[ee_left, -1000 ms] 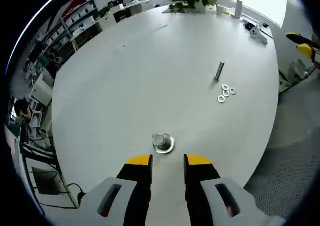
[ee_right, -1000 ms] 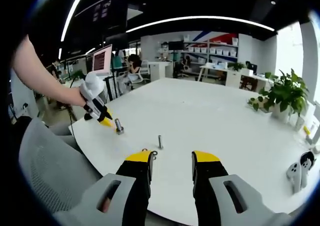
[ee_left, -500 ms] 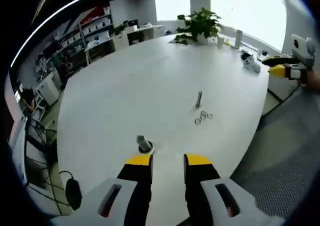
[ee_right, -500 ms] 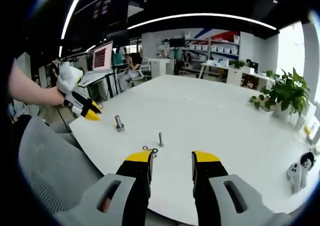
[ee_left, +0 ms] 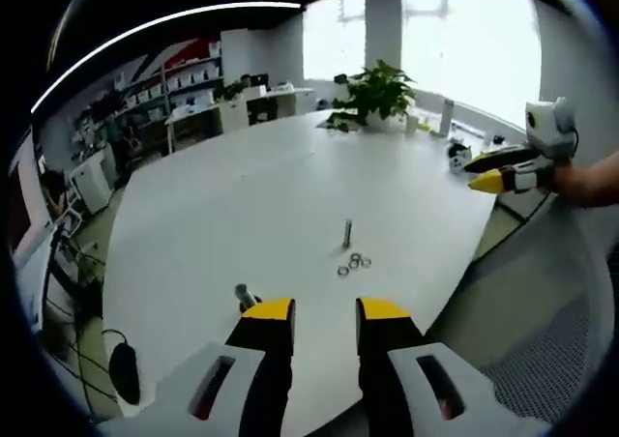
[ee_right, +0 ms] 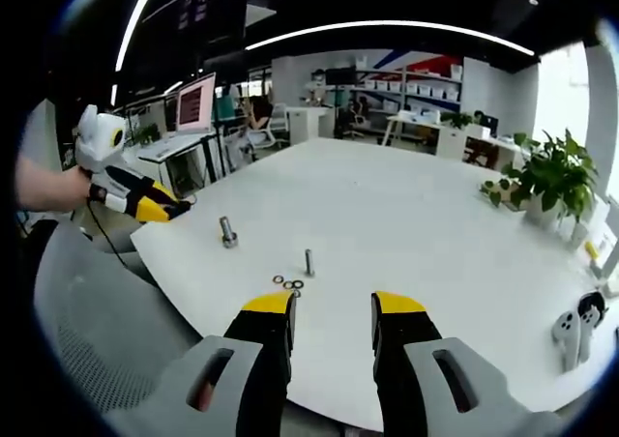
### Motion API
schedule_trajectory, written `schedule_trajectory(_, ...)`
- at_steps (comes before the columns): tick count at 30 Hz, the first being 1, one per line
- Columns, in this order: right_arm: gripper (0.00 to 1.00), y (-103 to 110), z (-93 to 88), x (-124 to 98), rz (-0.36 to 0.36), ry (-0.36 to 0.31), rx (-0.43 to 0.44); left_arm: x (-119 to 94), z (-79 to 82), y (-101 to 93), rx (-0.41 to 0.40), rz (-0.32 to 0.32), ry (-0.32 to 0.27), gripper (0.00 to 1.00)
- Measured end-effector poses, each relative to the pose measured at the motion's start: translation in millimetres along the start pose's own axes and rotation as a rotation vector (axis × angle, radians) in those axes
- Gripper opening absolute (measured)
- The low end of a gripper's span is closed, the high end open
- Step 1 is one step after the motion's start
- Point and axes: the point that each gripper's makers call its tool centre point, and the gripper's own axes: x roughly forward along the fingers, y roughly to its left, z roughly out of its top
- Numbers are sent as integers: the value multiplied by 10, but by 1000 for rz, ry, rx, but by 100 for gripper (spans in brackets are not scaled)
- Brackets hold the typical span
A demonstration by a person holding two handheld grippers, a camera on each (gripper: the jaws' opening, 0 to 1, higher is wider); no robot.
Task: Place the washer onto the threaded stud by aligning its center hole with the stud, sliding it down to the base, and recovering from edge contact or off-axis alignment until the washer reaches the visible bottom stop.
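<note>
A threaded stud (ee_left: 245, 295) stands upright on its round base near the white table's near edge, just left of my left gripper (ee_left: 325, 311), which is open and holds nothing. Three small washers (ee_left: 353, 264) lie in a cluster further in, beside a second upright bolt (ee_left: 347, 232). My right gripper (ee_right: 333, 306) is open with nothing in it and hangs back off the table edge. From there the washers (ee_right: 289, 283) lie just ahead, the bolt (ee_right: 309, 261) behind them and the stud (ee_right: 227, 232) to the left. The left gripper (ee_right: 145, 205) hovers left of the stud.
The white table (ee_right: 406, 224) is round and wide. A potted plant (ee_right: 546, 181) and a white controller (ee_right: 571, 326) sit at its right side. A grey chair (ee_right: 87, 350) is at lower left. The right gripper (ee_left: 498, 176) shows in a hand off the table's right edge.
The left gripper has drawn back from the stud, off the table edge, and its view has lifted. The right gripper has held almost still.
</note>
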Motion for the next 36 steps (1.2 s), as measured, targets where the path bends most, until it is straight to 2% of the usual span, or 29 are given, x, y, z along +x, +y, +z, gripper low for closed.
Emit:
schedule_trajectory(6, 34, 1, -72, 18, -13, 38, -16, -126, 50, -99, -22, -8, -68, 23)
schedule_trajectory(10, 34, -12, -102, 28, -24, 57, -33, -161, 5, -134, -25, -12, -86, 23)
schedule_trajectory(13, 33, 5, -130, 40, -23, 76, -39, -198, -24, -122, -22, -6, -88, 22)
schedule_trajectory(16, 33, 38, -185, 59, -20, 106, -56, -232, -11, -68, -43, 16, -128, 22)
schedule_trajectory(17, 33, 49, -189, 57, -21, 110, -62, -222, -23, -76, -35, 16, -122, 22)
schedule_trajectory(18, 33, 54, -197, 53, -26, 116, -77, -220, -30, -81, 6, 24, -115, 22)
schedule_trajectory(23, 33, 31, -215, 60, -45, 134, -115, -196, 96, -235, 158, 13, -145, 22)
schedule_trajectory(26, 33, -7, -220, 45, -60, 135, -128, -199, 139, -357, 193, -13, -165, 22)
schedule_trajectory(29, 33, -33, -229, 35, -74, 139, -116, -208, 128, -388, 205, -27, -168, 22)
schedule_trajectory(36, 33, -14, -293, 65, -75, 179, -152, -257, 196, -327, 103, -55, -220, 23)
